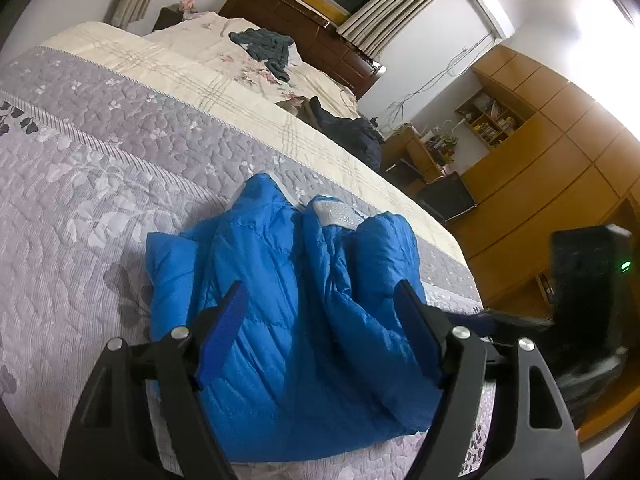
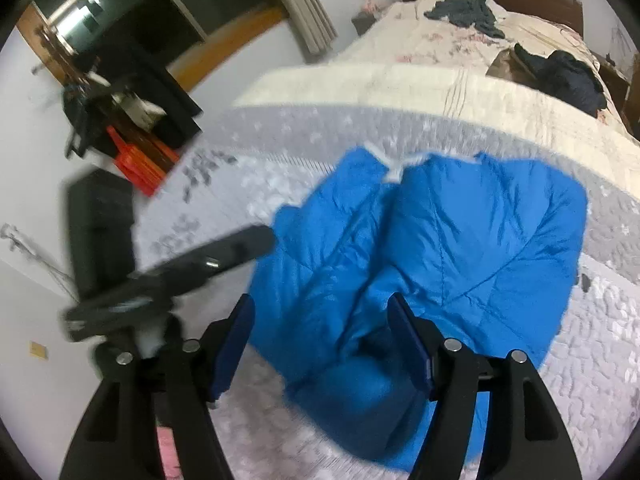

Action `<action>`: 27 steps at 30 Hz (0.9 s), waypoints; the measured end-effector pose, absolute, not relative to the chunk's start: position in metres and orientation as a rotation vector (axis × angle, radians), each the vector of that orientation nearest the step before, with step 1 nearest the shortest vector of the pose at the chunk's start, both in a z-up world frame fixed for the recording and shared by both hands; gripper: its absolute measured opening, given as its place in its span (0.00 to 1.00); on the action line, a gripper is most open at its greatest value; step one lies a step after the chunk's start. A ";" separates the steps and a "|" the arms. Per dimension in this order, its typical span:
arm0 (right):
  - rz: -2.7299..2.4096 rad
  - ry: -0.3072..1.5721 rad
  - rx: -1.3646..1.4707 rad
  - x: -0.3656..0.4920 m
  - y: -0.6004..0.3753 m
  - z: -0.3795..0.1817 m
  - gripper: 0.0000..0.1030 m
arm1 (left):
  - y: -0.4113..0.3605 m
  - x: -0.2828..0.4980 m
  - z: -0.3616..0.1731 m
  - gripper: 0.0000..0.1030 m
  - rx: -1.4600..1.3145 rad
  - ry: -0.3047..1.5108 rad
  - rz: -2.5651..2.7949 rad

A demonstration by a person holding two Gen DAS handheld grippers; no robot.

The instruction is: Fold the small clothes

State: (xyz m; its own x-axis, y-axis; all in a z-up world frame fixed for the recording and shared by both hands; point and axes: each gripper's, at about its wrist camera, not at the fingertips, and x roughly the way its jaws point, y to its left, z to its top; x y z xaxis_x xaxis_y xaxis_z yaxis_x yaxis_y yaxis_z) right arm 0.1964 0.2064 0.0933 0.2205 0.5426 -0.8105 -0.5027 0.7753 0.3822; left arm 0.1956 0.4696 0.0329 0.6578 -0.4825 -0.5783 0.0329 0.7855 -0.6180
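The right wrist view is pretty smeared with motion blur, so the quilting on the bed (image 2: 600,320) and the clutter by the wall are hard to read. The near hem of the blue puffer jacket (image 1: 288,292) is cut off behind both sets of black linkages, and I can't tell how its sleeves are tucked.

The jacket lies on the grey floral quilt near the foot of the bed, collar pointing toward the headboard.

The left gripper (image 1: 322,328) hangs over it with jaws spread wide, nothing pinched between the blue pads. The right gripper (image 2: 322,338) is the same deal: wide open, empty, over the jacket's lower part.

Further up the bed there's a crumpled dark grey garment (image 1: 266,46) and a dark navy pile (image 1: 352,128) by the edge. A red crate (image 2: 140,160) sits on the floor beside the bed.
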 end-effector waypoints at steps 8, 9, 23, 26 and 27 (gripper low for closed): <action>0.630 1.124 0.049 0.182 0.151 0.102 0.67 | 0.453 0.198 0.028 0.73 -0.624 0.843 -0.388; 0.624 1.127 0.053 0.181 0.145 0.099 0.67 | 0.450 0.198 0.027 0.74 -0.623 0.848 -0.394; 0.636 1.181 0.016 0.181 0.167 0.046 0.58 | 0.429 0.229 0.000 0.79 -0.739 0.903 -0.501; 0.639 1.177 0.001 0.180 0.176 0.036 0.58 | 0.427 0.242 -0.008 0.81 -0.752 0.923 -0.507; 0.643 1.170 0.002 0.180 0.177 0.034 0.58 | 0.426 0.247 -0.010 0.81 -0.740 0.930 -0.497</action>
